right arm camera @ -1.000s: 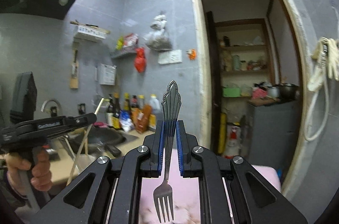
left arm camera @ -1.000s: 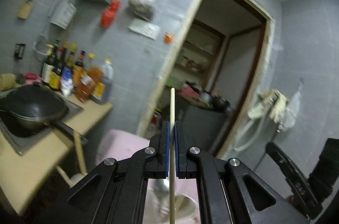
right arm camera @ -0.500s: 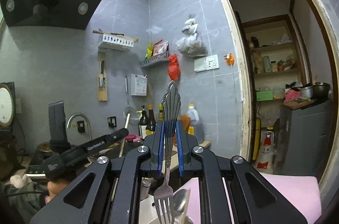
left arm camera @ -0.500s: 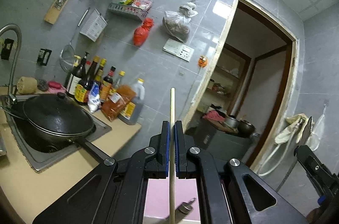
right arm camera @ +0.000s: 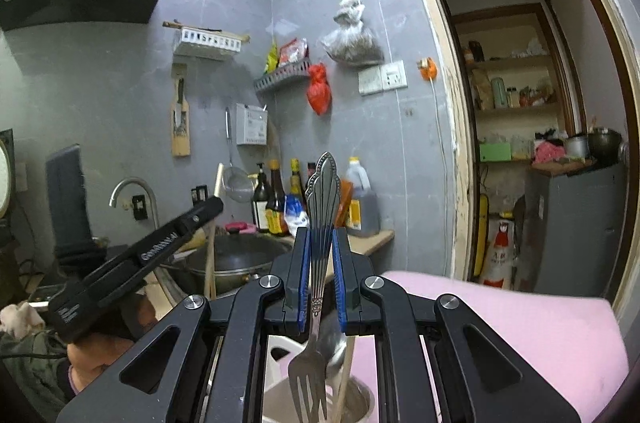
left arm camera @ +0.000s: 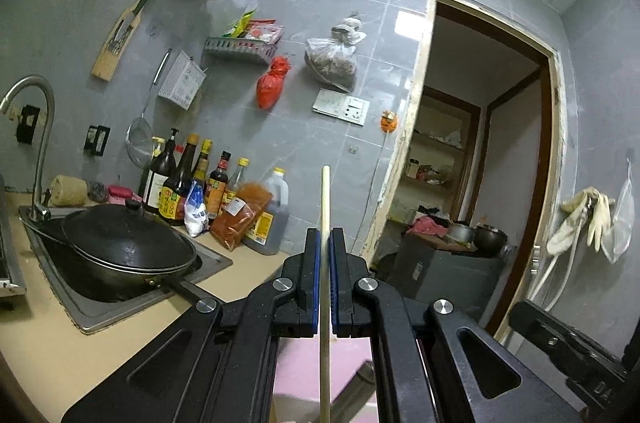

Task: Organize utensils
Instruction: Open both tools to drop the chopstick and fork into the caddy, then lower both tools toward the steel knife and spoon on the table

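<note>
Both your grippers have swung toward the table (left arm camera: 60,355) since a second ago, bringing wok (left arm camera: 124,247) and cup (right arm camera: 360,397) into view. Your right gripper (right arm camera: 320,283) pinches an upright fork (right arm camera: 318,263), tines above the cup; your left gripper (left arm camera: 325,279) pinches an upright chopstick (left arm camera: 325,223).
</note>
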The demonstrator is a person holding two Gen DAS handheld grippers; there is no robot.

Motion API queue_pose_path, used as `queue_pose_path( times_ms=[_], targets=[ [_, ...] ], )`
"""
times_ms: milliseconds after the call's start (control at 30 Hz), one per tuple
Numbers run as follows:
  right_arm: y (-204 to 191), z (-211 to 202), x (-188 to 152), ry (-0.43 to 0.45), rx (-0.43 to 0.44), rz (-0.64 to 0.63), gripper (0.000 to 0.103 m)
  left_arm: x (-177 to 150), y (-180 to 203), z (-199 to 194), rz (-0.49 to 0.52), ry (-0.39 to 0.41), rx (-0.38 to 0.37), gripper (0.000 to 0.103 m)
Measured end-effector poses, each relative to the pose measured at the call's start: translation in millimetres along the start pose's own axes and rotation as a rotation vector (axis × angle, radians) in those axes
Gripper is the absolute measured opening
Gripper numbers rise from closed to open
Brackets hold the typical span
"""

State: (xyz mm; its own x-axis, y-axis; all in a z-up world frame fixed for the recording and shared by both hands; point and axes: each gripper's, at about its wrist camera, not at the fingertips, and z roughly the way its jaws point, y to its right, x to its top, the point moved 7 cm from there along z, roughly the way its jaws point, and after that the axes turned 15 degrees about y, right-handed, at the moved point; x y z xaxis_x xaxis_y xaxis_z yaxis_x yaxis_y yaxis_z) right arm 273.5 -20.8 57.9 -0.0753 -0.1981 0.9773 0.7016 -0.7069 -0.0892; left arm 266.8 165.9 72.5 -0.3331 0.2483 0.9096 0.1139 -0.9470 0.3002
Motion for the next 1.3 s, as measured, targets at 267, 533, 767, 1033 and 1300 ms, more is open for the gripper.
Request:
queue_pose_path(
  times_ms=[267, 533, 767, 1033, 1300],
  targets=[
    [-0.3, -4.3, -18.1, -0.054, 0.002, 0.005, 0.010, -4.3, 10.9, -16.2, 0.043, -0.018, -0.045, 0.003],
    [-1.5, -9.2, -22.4, -0.065, 0.003, 0.017, 0.021, -5.8, 11.2, -22.7, 0.034, -0.091, -0.071, 0.011],
    [1.5, -20.0, -5.2, -0.022, -0.030, 0.008, 0.028, 4.9, 16.8, -32.9, -0.004, -0.136, -0.096, 0.039],
    [26.6, -53.4, 14.3, 0.003, -0.168, -0.040, 0.054, 1.9, 48.6, -51.3, 0.062, -0.201, -0.107, 0.078],
    [70.2, -104.9, 28.6, -0.007, -0.349, -0.096, 0.097, -26.0, 90.7, -71.1, 0.103, -0.257, -0.148, 0.096]
  ],
)
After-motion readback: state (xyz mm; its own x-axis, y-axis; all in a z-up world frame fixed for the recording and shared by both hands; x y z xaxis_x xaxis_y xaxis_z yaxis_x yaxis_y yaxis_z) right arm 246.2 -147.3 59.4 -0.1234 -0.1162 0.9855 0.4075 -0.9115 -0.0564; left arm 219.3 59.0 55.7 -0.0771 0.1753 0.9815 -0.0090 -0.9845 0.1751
